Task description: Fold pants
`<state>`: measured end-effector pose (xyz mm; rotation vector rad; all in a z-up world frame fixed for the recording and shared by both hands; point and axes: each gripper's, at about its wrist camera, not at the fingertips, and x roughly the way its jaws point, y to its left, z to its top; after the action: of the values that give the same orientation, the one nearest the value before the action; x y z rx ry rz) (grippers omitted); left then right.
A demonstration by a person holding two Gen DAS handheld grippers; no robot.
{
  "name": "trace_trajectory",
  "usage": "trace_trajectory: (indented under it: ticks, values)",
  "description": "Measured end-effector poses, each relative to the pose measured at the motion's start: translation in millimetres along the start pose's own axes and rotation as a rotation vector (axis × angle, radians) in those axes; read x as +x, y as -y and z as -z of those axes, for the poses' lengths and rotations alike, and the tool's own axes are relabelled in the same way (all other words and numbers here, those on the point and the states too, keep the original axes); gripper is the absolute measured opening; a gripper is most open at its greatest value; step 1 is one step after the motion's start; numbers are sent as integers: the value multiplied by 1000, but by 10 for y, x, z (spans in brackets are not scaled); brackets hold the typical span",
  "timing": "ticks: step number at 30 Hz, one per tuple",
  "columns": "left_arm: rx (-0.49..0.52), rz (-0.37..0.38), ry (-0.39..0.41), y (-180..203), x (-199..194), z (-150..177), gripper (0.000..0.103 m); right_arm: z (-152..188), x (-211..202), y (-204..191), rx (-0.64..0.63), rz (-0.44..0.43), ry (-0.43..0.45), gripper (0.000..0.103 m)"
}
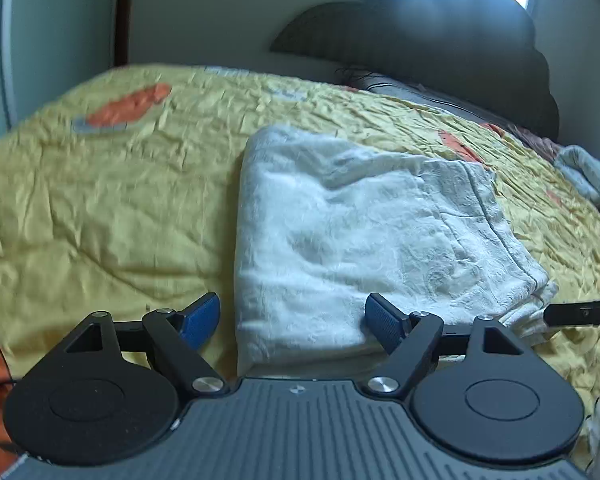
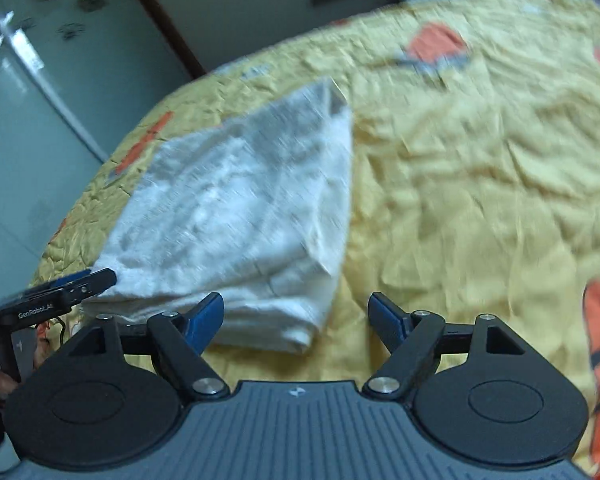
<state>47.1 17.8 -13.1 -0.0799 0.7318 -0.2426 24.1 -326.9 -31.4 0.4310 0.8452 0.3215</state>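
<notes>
The white fleecy pants lie folded into a thick rectangle on the yellow bedspread. My left gripper is open and empty, its blue pads spread over the near left corner of the pants. My right gripper is open and empty over the near right corner of the pants. The right gripper's tip shows in the left wrist view at the pants' right edge. The left gripper shows in the right wrist view at the pants' left edge.
The bedspread has orange patches and many creases. A dark headboard and a grey pillow stand at the far end. A pale cloth lies at the far right. A glass wardrobe door stands beside the bed.
</notes>
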Motion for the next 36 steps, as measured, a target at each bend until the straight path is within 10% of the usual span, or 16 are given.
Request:
trace_trajectory:
  ticks: [11,13,14,15,18,23,28,36]
  values:
    - [-247,159,-85,-204,-2,8,84,-189,274,219,334,-240,-32,97]
    - [-281,168,-90,-214,-2,10,84,-175,295,205,324,-229,-8,84]
    - [-279,161,-90,-200,0,6,84,-180,324,153,268,-163,-22,34]
    - [-270,151,-91,-173,5,-2,79,-174,343,119,211,-133,-28,26]
    - [-205,80,-101,-89,-11,-37,57,-263,257,23,116,-127,-21,24]
    - [-75,60,-97,-22,-25,-39,51,-320,149,16,81,-134,-30,24]
    - [-40,46,-65,-17,40,17,52,-107,241,335,272,-206,-23,35]
    - [-67,75,57,-349,-203,-491,68,-614,-207,635,269,-185,123,82]
